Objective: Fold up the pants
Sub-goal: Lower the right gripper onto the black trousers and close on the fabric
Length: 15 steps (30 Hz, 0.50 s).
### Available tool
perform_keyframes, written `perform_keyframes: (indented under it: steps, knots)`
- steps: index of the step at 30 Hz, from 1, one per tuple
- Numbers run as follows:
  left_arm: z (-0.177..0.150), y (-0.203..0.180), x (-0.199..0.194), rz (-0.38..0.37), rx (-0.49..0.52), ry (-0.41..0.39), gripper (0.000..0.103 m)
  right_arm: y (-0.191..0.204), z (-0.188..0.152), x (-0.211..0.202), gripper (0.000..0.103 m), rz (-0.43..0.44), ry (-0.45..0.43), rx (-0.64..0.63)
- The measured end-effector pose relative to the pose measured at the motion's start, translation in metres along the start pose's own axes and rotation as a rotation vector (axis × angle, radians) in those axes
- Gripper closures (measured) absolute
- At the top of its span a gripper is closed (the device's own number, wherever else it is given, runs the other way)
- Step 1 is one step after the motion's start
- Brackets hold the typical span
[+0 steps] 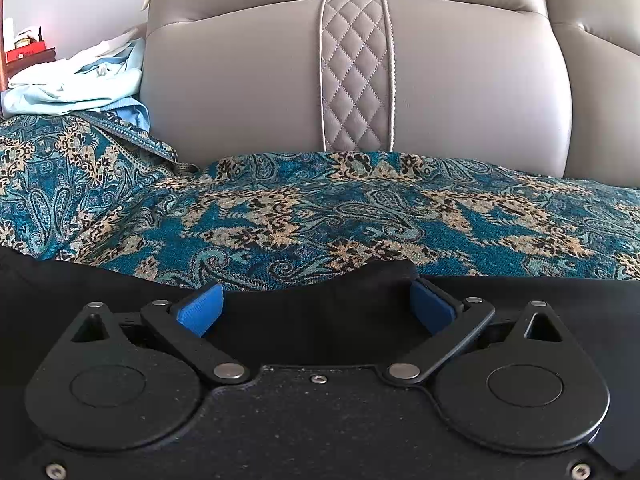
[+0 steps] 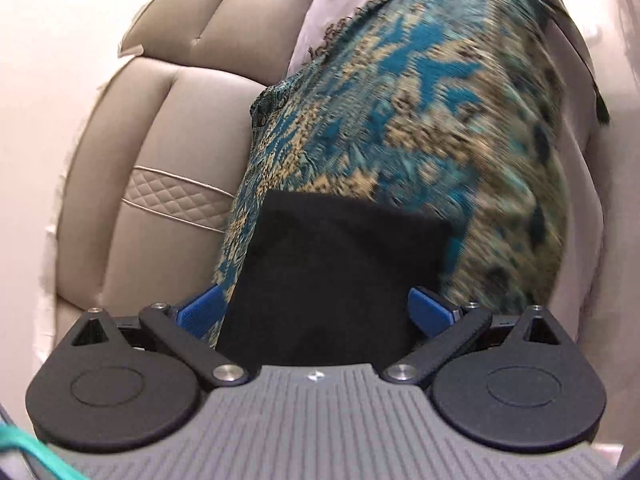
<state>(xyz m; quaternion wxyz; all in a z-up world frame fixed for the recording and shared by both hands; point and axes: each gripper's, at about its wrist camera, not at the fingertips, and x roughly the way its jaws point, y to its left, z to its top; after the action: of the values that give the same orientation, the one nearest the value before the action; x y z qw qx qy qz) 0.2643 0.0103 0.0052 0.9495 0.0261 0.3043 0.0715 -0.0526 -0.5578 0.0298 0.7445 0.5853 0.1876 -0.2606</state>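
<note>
Two wrist views look out over a grey leather sofa point(image 1: 248, 92) draped with a teal and tan paisley throw point(image 1: 320, 216). In the left view, the left hand-held gripper point(image 1: 318, 306) has its blue pads point(image 1: 202, 308) spread wide, with the black pants point(image 1: 316, 320) lying between and beneath them; the upper edge of the fabric rises in a small hump by the right pad, but whether either pad touches the cloth is hard to tell. The pants run off both sides of that view, so their full outline is cut off. A heap of pale blue clothing point(image 1: 80, 84) sits at the far left on the sofa. In the right view, the right hand-held gripper point(image 2: 316, 312) is likewise spread, with a squared-off end of the pants point(image 2: 332, 280) filling the gap between its fingers; the near part is hidden behind the gripper body. The throw there is smeared by motion blur.
</note>
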Motion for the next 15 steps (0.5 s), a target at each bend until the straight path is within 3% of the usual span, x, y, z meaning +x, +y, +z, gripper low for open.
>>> perform_keyframes:
  steps: [5, 15]
  knots:
    - [0.000, 0.000, 0.000, 0.001, 0.001, 0.000, 0.002, -0.017, -0.009, -0.014, 0.000, -0.003, -0.017, 0.040]
    - [0.000, 0.001, 0.000, -0.001, -0.004, 0.003, 0.002, -0.008, -0.001, 0.015, 0.000, 0.087, -0.094, 0.000]
